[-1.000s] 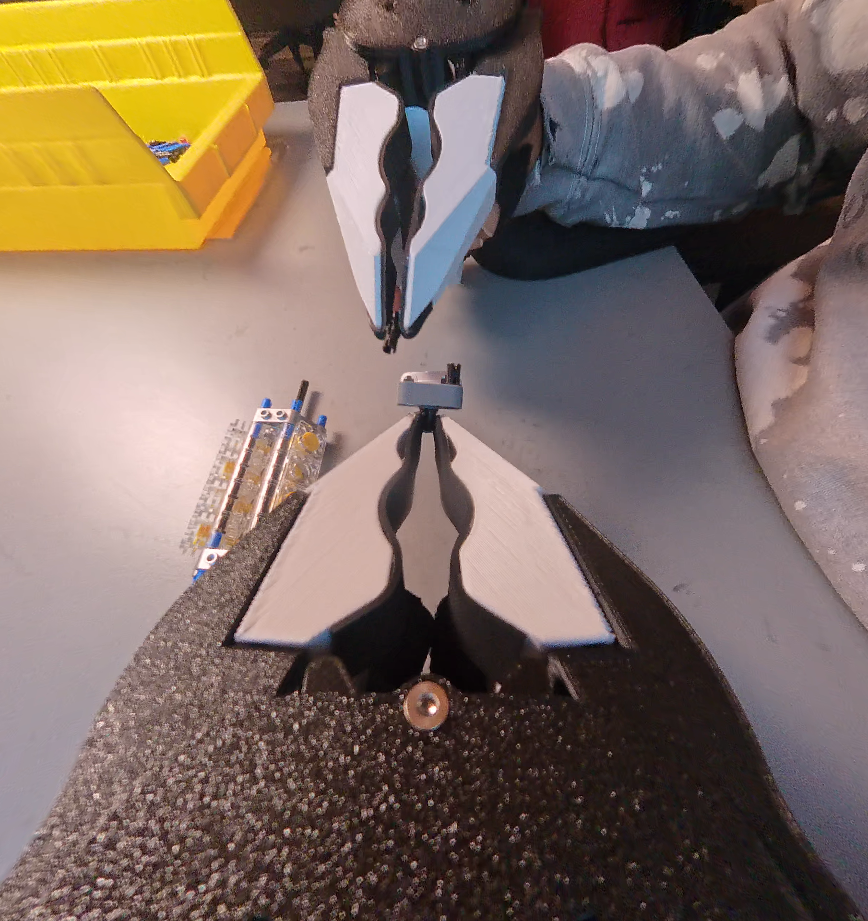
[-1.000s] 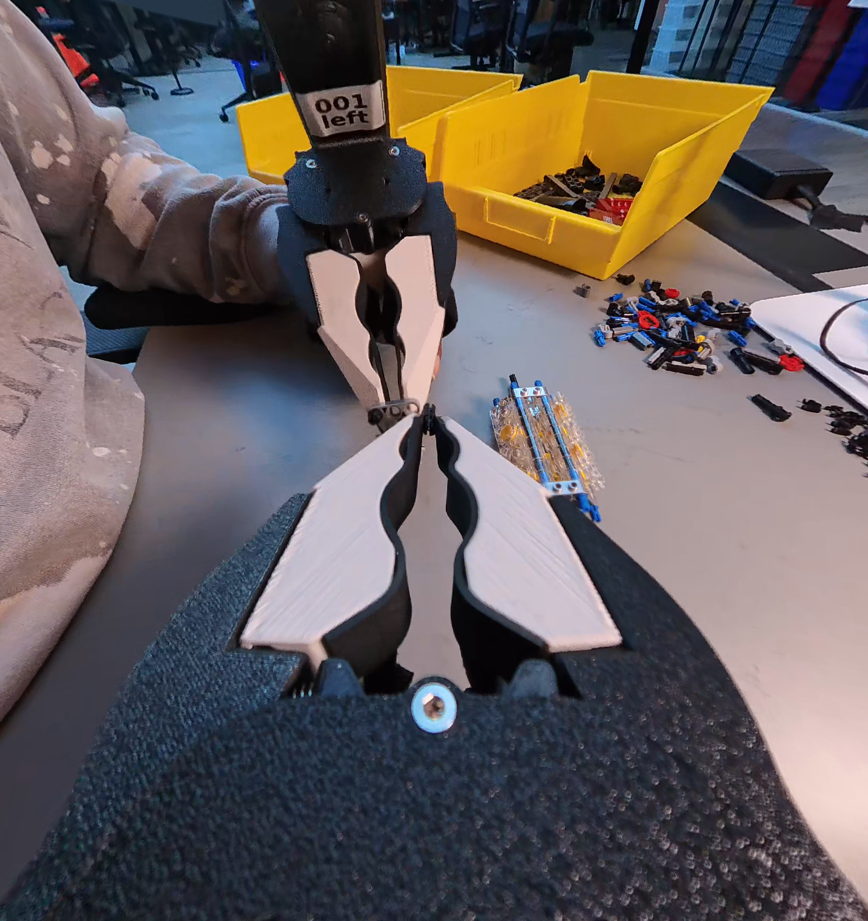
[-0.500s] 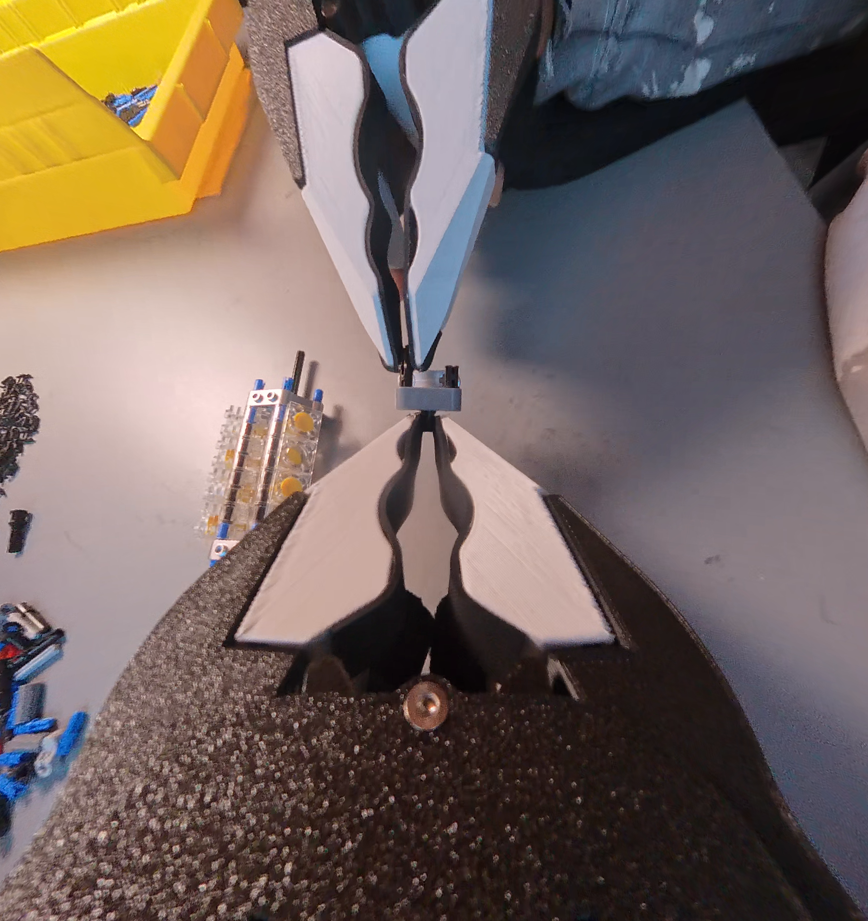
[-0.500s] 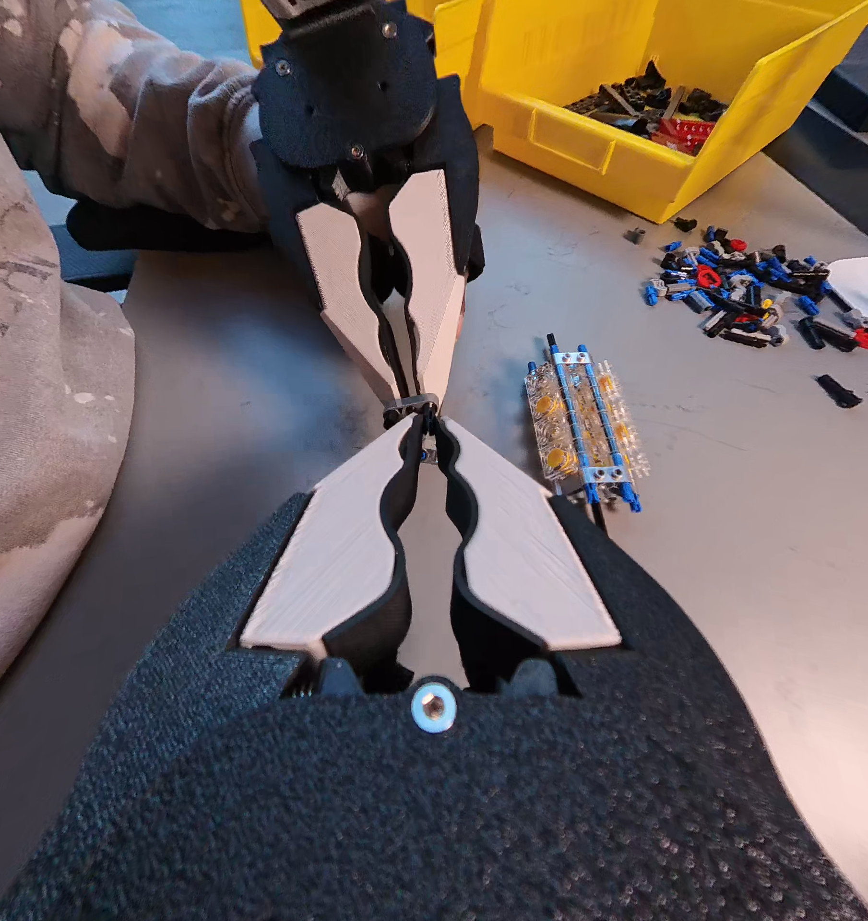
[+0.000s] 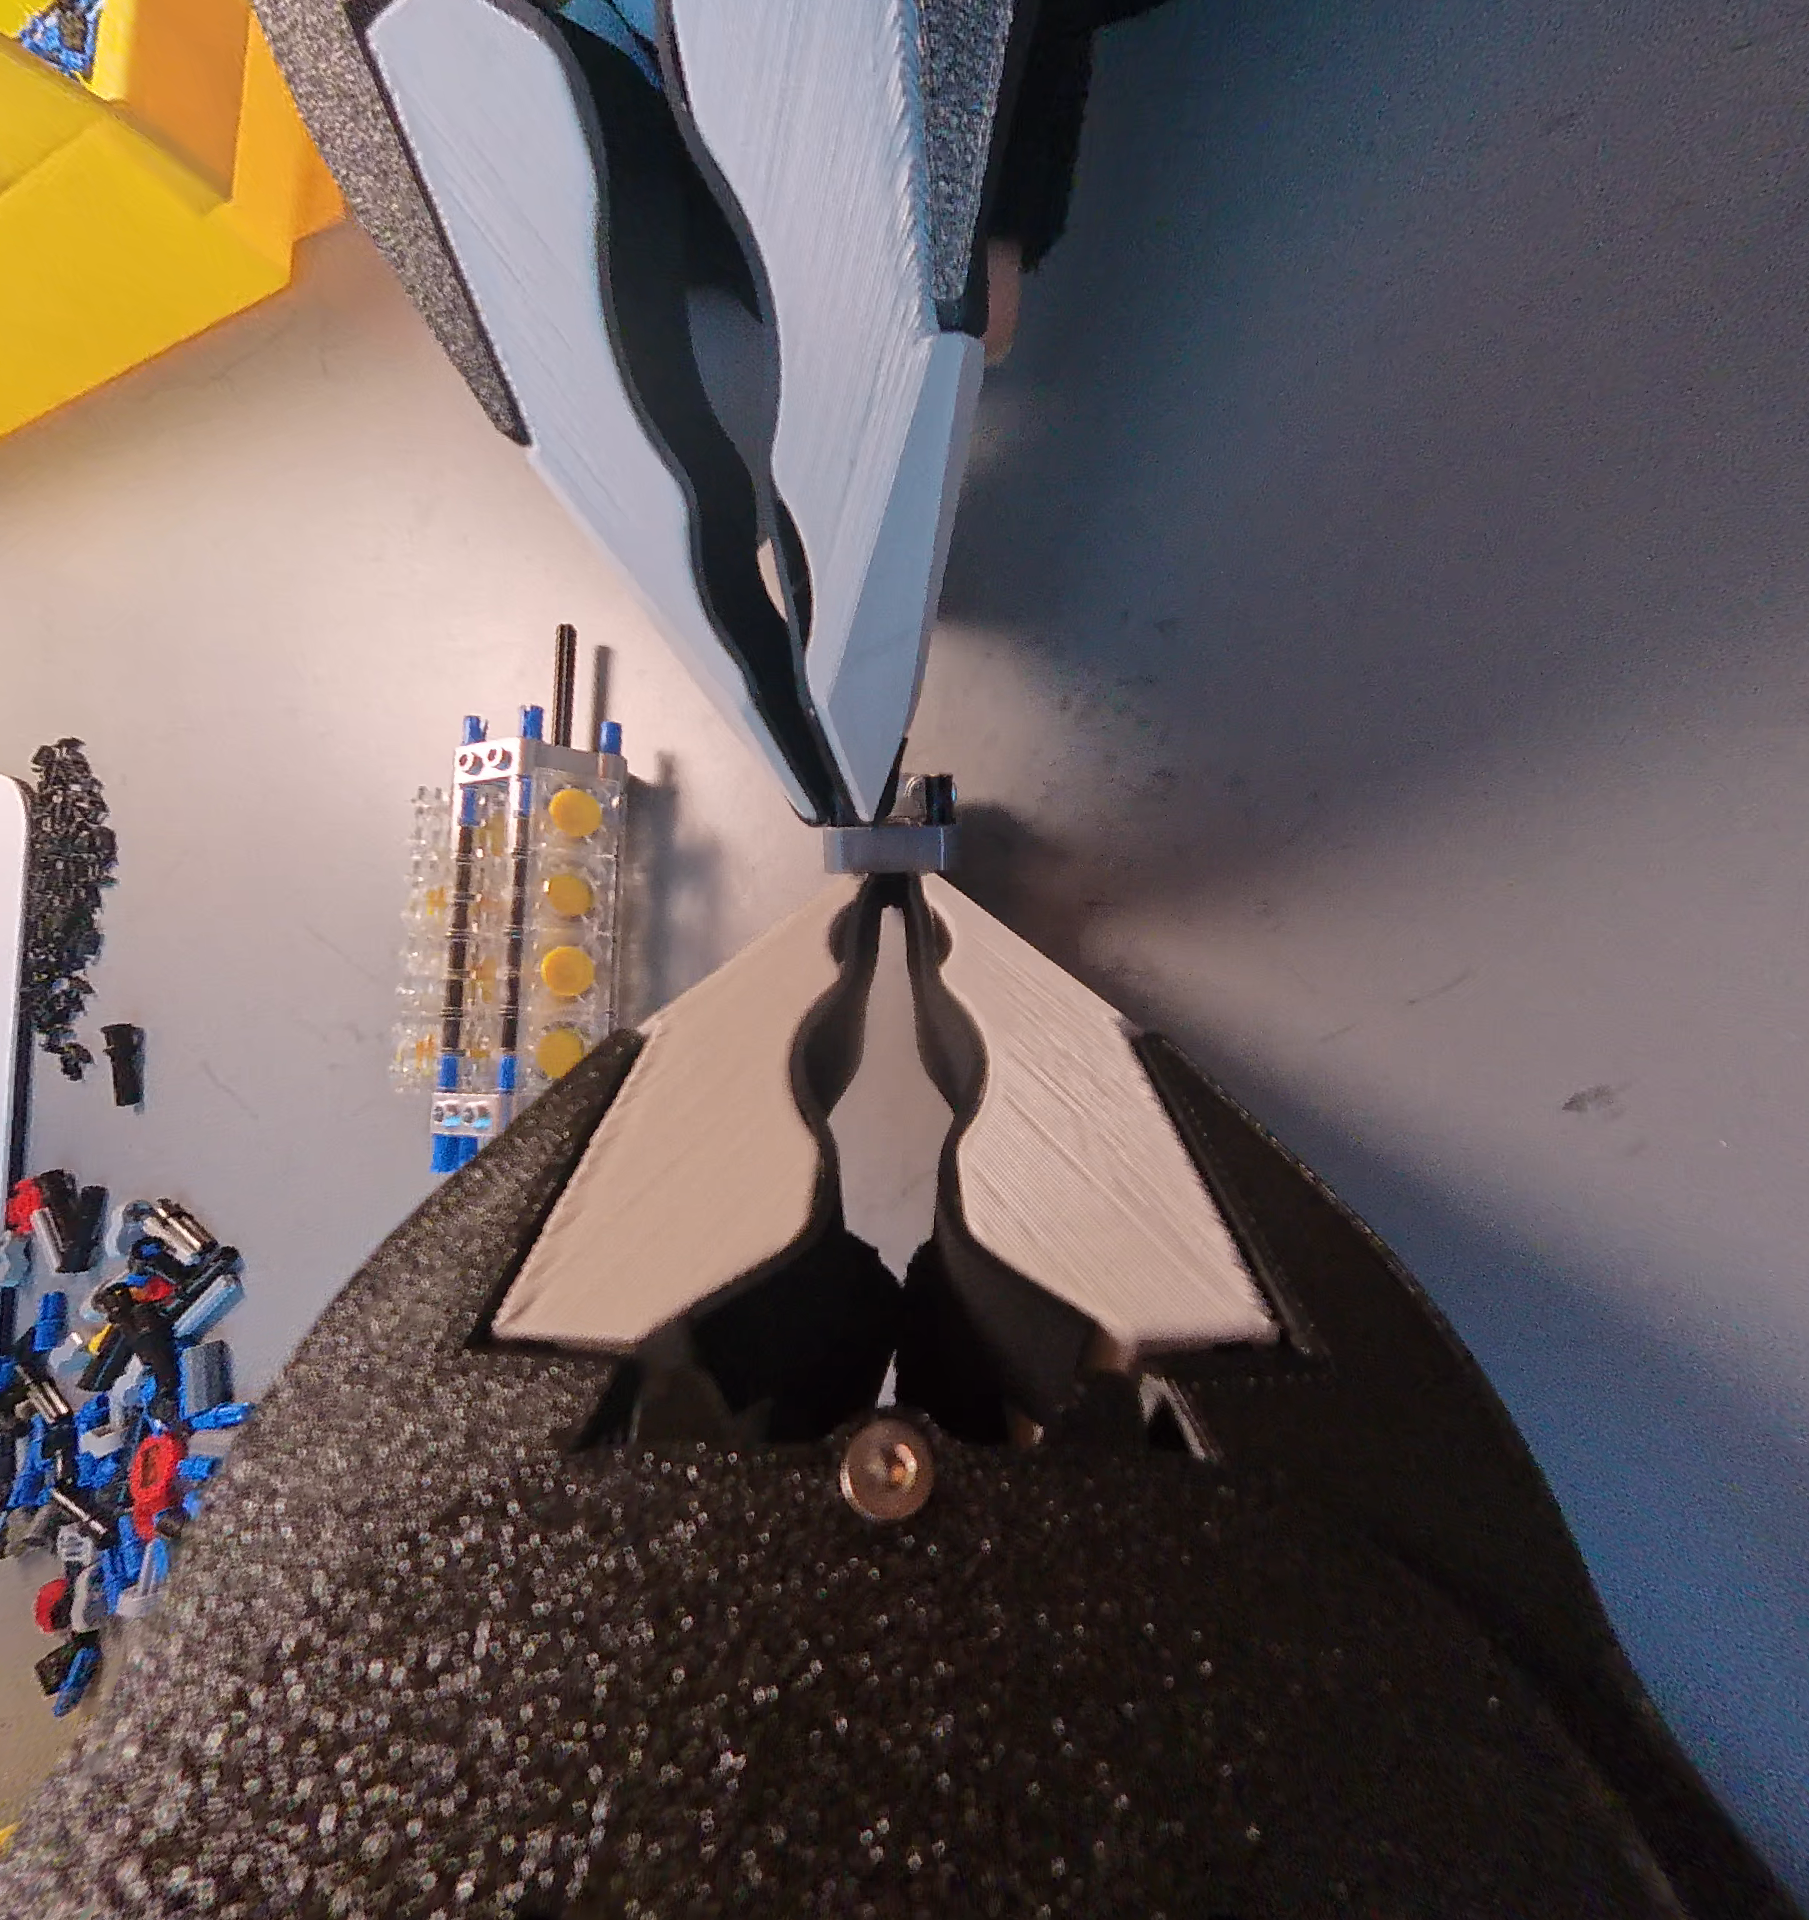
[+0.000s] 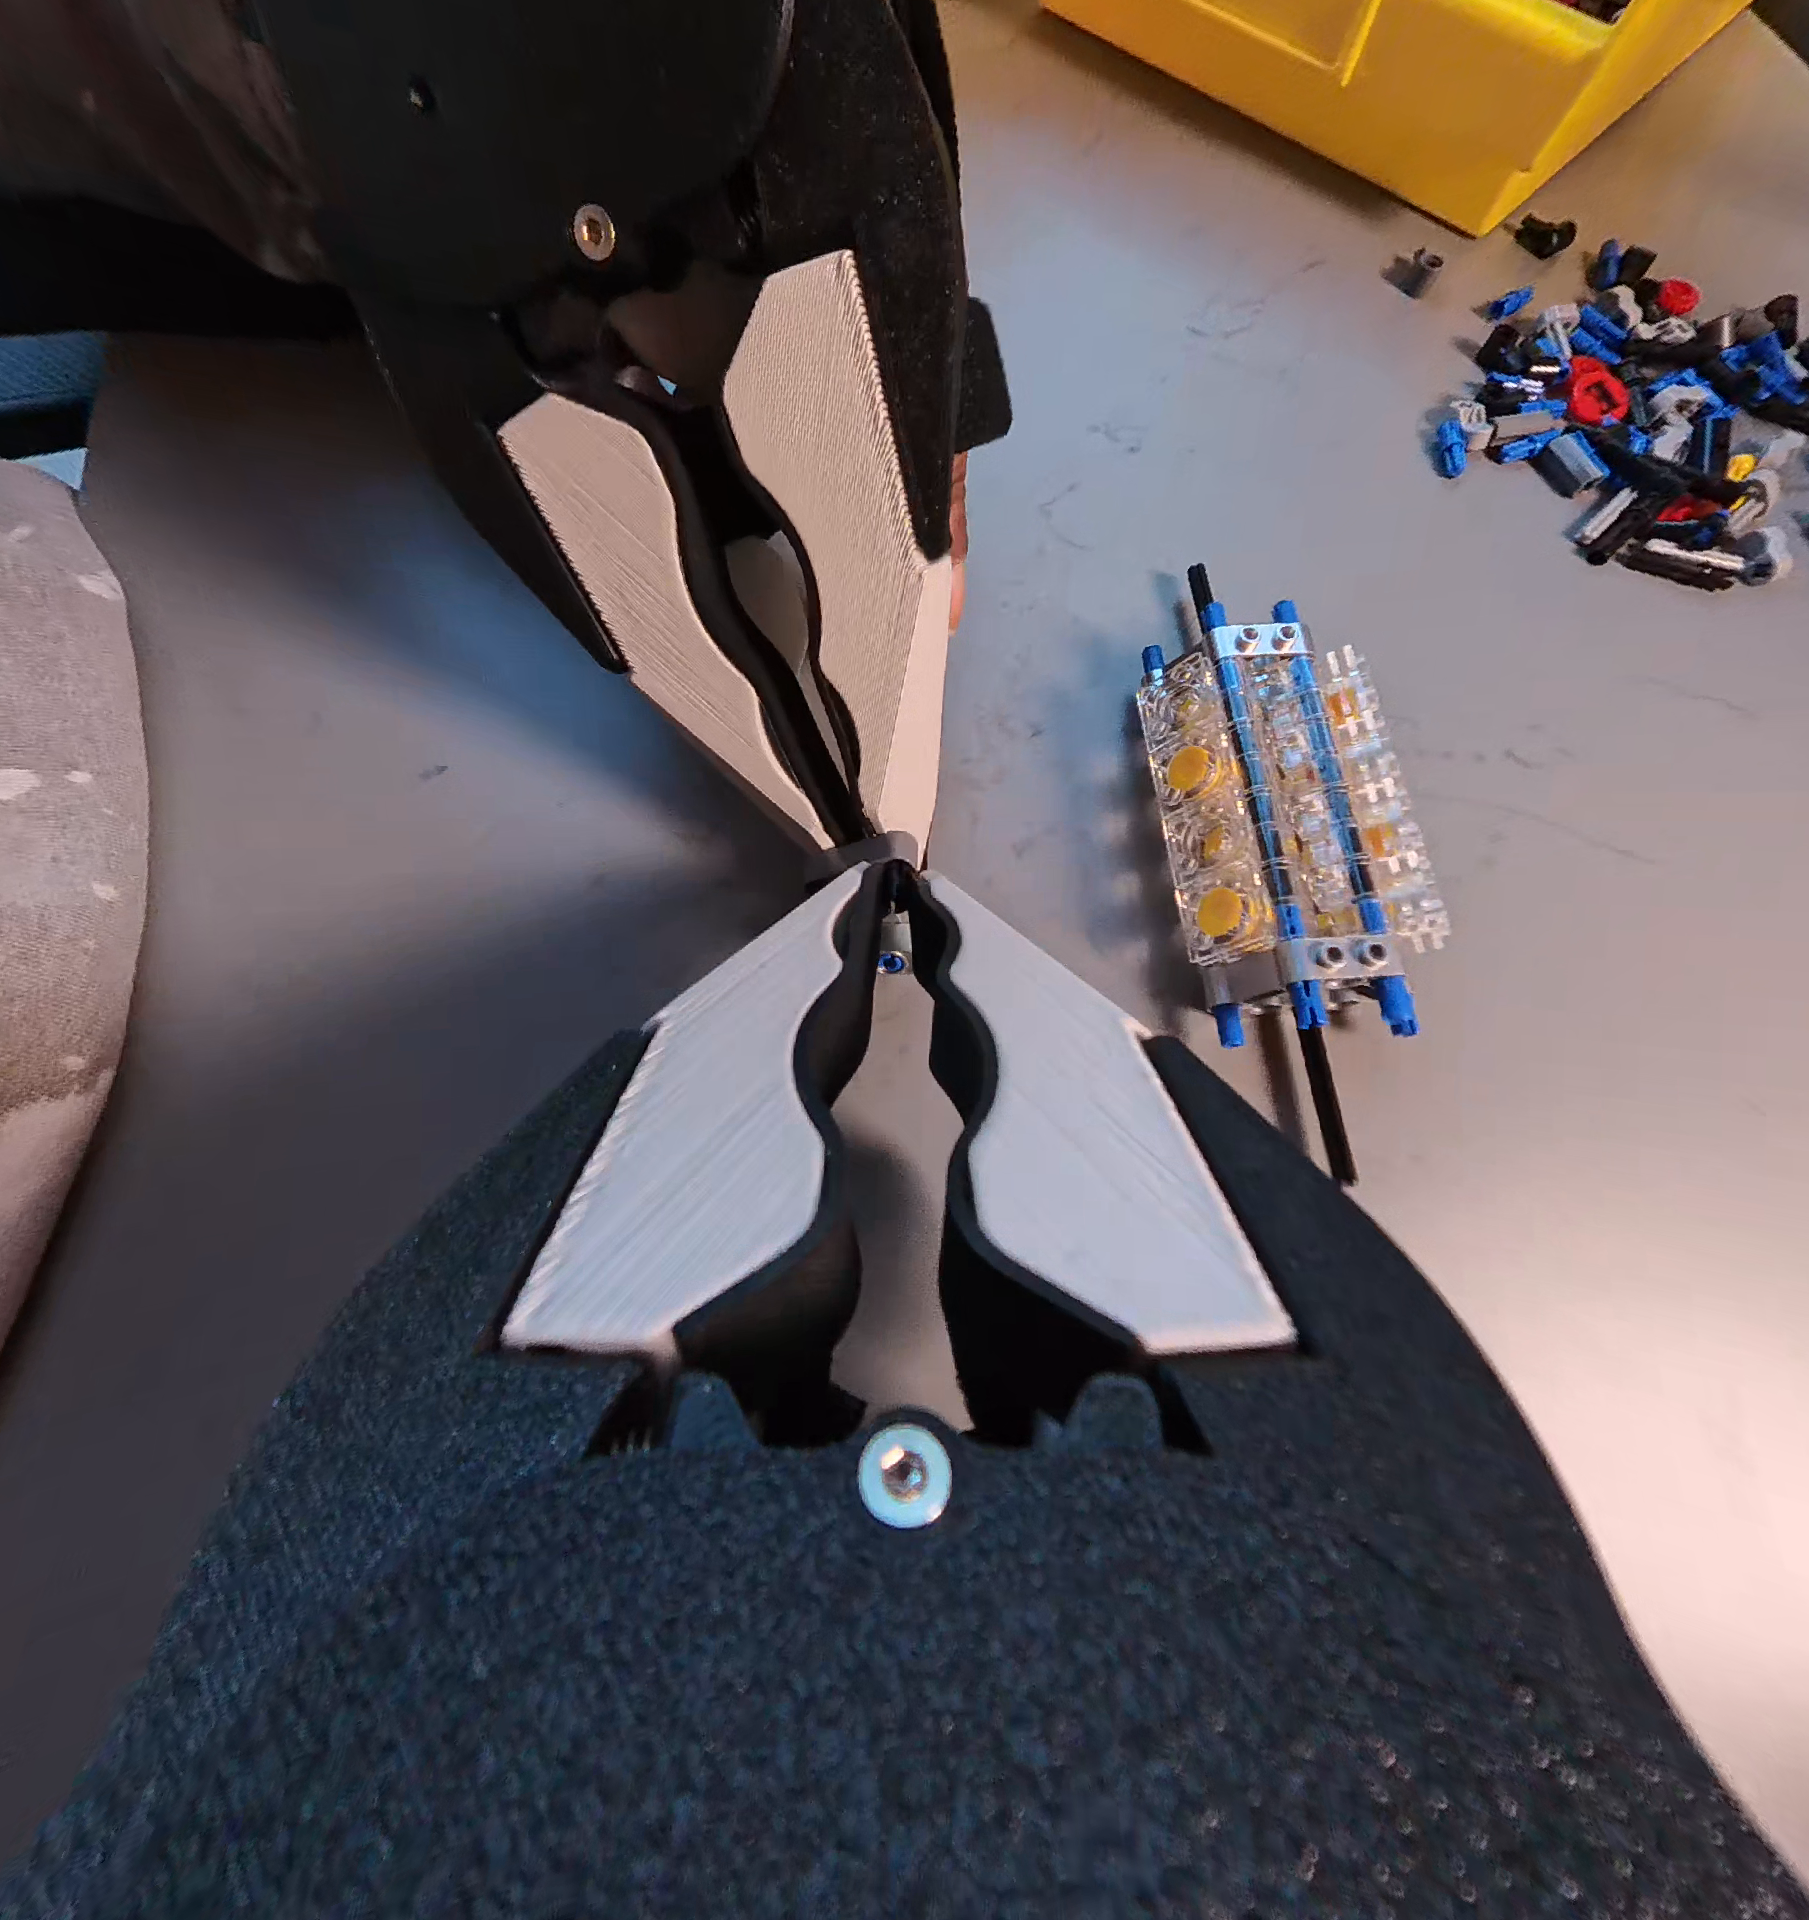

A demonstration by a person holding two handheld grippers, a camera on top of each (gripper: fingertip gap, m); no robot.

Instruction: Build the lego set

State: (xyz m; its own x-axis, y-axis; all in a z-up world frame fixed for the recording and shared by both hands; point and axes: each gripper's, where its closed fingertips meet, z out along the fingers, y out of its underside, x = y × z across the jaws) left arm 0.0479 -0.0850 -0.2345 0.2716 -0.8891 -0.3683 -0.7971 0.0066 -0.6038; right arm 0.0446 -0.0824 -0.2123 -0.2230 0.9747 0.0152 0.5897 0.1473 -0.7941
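Left gripper (image 5: 887,883) fingers closed on a small grey block (image 5: 889,847), held above the desk (image 5: 1399,727). Right gripper (image 6: 892,883) fingers closed on a tiny pin, tips meeting the block. Beside: clear-and-blue assembly (image 6: 1284,831). Farther: loose parts (image 6: 1658,416), yellow bin (image 6: 1399,83).

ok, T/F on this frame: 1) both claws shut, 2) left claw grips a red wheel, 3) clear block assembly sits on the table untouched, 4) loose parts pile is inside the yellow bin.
1) Left claw and right claw are both shut: true.
2) Left claw grips a red wheel: false, a small grey piece.
3) Clear block assembly lies on the table, touched by neither claw: true.
4) Loose parts pile is inside the yellow bin: false, it lies on the table beside it.
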